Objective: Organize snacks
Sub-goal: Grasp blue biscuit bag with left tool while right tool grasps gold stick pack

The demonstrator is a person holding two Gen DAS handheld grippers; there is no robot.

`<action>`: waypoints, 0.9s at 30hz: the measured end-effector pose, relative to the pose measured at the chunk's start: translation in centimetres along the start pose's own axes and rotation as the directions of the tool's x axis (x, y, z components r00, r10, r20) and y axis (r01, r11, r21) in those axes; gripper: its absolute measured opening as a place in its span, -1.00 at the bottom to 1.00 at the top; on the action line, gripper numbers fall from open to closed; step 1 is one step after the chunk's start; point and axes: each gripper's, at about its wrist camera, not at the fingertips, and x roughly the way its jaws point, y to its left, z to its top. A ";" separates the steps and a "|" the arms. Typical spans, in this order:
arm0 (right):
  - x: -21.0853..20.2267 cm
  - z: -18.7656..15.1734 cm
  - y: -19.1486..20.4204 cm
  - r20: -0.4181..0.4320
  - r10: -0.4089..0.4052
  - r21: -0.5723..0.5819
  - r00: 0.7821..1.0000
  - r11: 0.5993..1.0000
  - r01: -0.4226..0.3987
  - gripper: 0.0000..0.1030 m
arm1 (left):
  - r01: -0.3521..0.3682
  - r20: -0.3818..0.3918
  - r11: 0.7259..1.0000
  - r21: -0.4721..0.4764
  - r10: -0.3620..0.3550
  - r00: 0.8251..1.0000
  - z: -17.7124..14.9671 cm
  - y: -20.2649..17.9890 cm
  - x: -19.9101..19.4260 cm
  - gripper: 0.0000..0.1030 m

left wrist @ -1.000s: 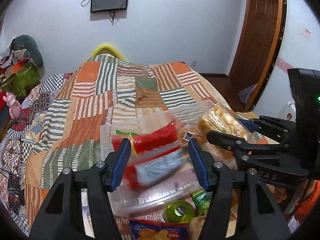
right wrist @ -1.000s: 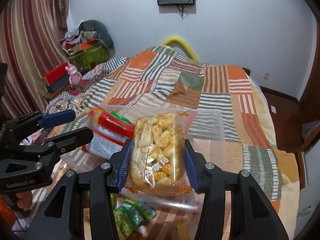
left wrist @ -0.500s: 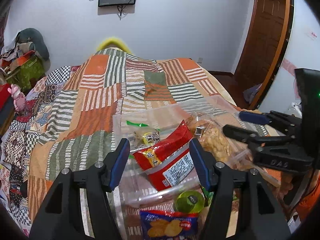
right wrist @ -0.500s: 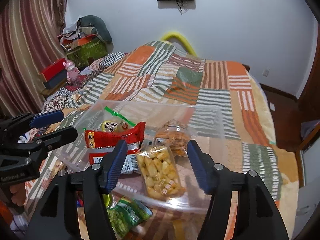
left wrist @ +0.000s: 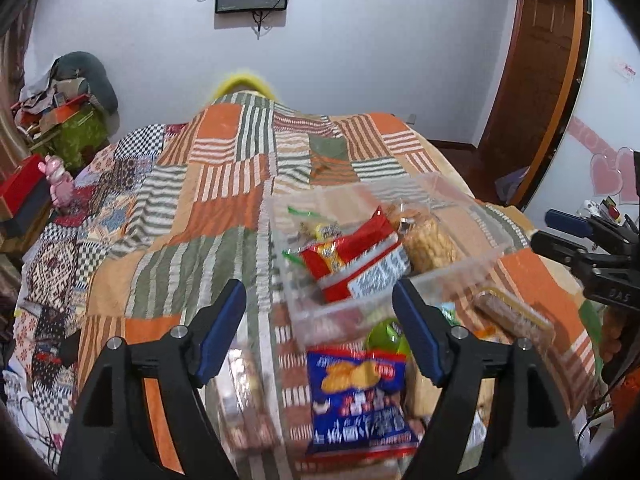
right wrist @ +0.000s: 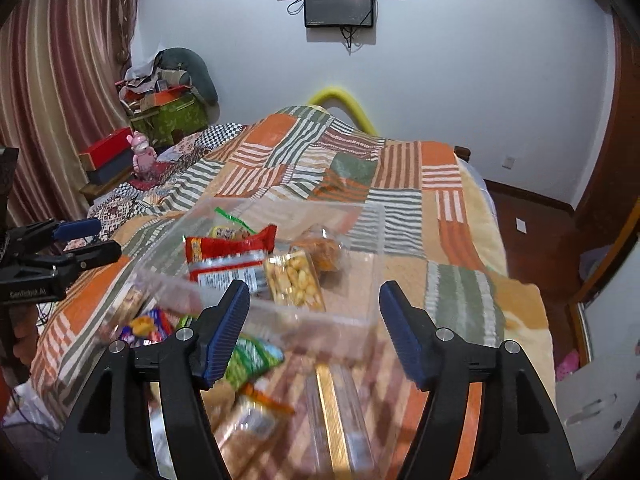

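Both claws gape wide, empty — left gripper (left wrist: 320, 328), right gripper (right wrist: 314, 322). Clear bin (left wrist: 460, 268) on the quilt (left wrist: 192, 216) already holds the red packet (left wrist: 352, 256). We judge the blue chip bag (left wrist: 358, 396), just before it, light, crinkly, crushable — pinch its sealed edge.

Even, fairly bright indoor light, source unseen. Soft shadows only; a faint one under the wall screen (right wrist: 339, 5). Heavy fisheye bending with black corners in both views. Motion blur on near snack packets: blue chip bag (left wrist: 360, 400), green packet (right wrist: 250, 360). Far bed quilt (left wrist: 240, 184) sharp. Mild glare on clear plastic bin (right wrist: 340, 322).
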 end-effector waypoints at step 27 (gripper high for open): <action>1.7 -8.5 -2.0 -0.201 0.000 0.109 0.980 0.994 0.022 0.29 | 0.049 -0.277 0.996 -0.069 -0.066 0.959 -8.4 -1.4 5.8 0.61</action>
